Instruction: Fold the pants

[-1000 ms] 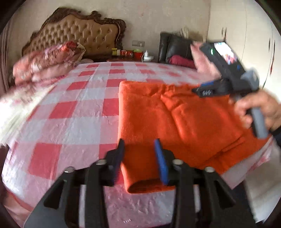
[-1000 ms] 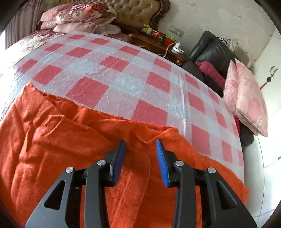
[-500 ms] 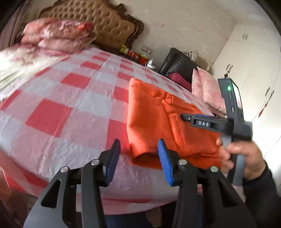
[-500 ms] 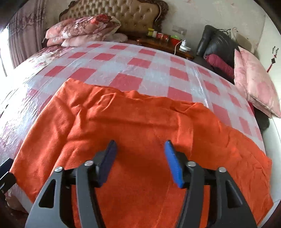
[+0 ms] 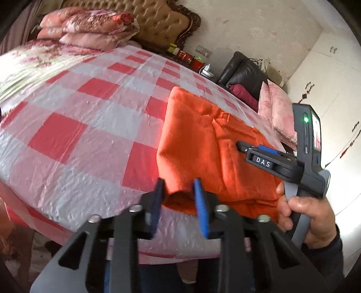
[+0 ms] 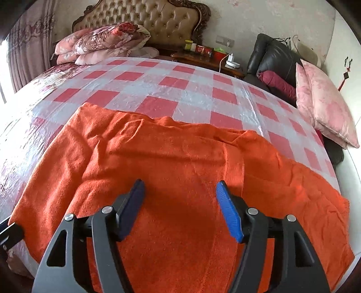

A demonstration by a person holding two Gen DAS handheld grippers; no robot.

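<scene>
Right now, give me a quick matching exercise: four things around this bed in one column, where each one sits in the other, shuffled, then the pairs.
Things:
1. orange pants
2. flowered quilt
3. dark red cushion
4. left gripper

Places:
A. on the black armchair
B. at the pants' near corner
C. spread on the checked bedcover
D. piled at the headboard

Pairs: 1-C, 2-D, 3-A, 4-B
</scene>
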